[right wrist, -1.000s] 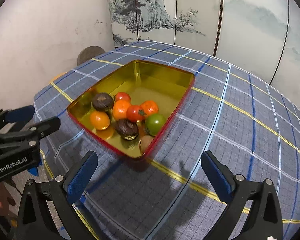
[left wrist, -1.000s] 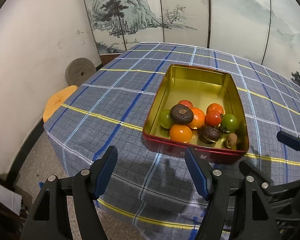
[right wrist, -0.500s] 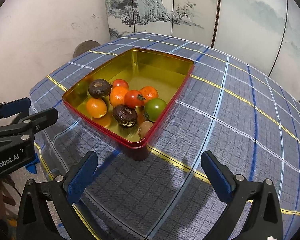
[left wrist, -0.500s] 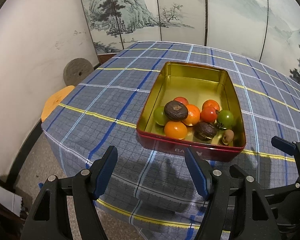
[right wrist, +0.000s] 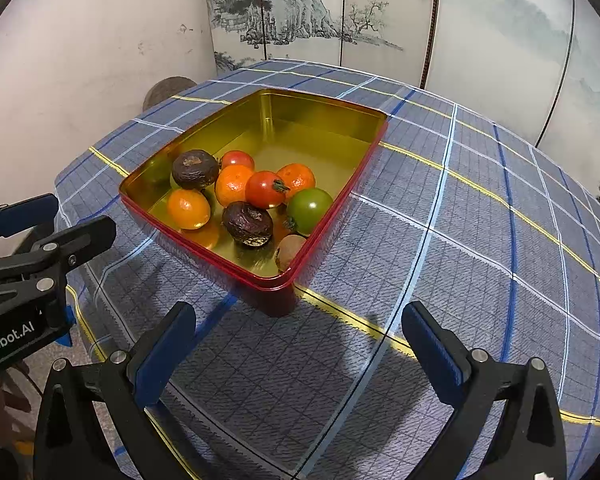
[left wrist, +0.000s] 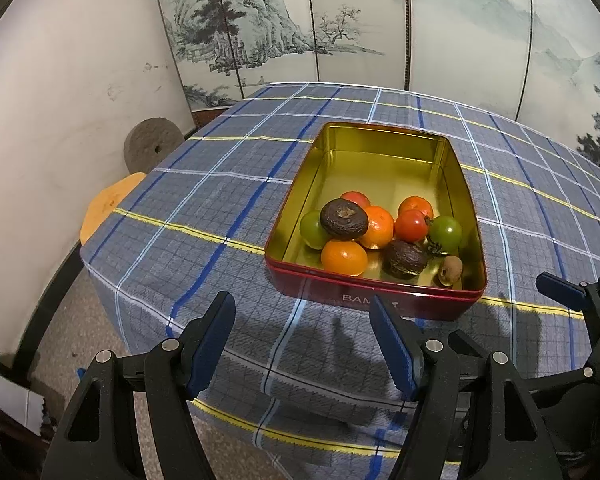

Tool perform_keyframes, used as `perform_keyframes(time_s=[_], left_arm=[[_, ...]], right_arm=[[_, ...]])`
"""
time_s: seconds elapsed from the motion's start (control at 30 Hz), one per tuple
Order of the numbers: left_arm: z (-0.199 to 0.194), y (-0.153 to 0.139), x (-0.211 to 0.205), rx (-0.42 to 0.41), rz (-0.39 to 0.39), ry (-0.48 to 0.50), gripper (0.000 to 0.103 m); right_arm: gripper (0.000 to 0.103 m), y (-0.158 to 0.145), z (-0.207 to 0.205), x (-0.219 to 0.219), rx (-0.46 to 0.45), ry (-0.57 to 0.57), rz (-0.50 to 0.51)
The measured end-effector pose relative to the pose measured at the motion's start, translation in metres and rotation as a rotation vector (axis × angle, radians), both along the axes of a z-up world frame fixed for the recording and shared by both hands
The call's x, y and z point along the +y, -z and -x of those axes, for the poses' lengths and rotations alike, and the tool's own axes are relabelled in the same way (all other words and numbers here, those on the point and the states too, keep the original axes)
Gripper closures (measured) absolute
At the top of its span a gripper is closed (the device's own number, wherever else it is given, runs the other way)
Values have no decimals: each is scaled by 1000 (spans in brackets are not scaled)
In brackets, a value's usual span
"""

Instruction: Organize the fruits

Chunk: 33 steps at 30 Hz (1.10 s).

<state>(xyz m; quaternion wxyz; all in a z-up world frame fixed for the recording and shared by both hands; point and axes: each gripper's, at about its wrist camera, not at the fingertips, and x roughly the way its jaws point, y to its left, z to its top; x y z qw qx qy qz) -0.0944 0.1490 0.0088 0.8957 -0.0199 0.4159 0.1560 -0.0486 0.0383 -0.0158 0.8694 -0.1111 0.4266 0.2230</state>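
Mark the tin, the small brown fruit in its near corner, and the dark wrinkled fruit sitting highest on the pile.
tin [left wrist: 380, 298], left wrist view, red front wall.
small brown fruit [left wrist: 450, 270], left wrist view, its middle.
dark wrinkled fruit [right wrist: 195, 169], right wrist view, its top.

Both tools are built alike: matte black plastic frames with triangular cut-outs, and round silver screw heads at the pivots. The left gripper carries long, flat, dark blue pads on the inner faces of its fingers, and the right gripper has the same blue pads on the same black arms. Seen from the right camera, the left tool's side shows white lettering, cut off at the edge, reading "nRobot.AI". A little skin shows at the near left corner of that view, too blurred to make out more.
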Motion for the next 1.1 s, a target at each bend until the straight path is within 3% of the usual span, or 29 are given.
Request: perform_keyframes(time_s=[1.1], left_arm=[[-4,0,-3,1,-7,22,33]], right_arm=[[1,1,2,2,4,-2,5]])
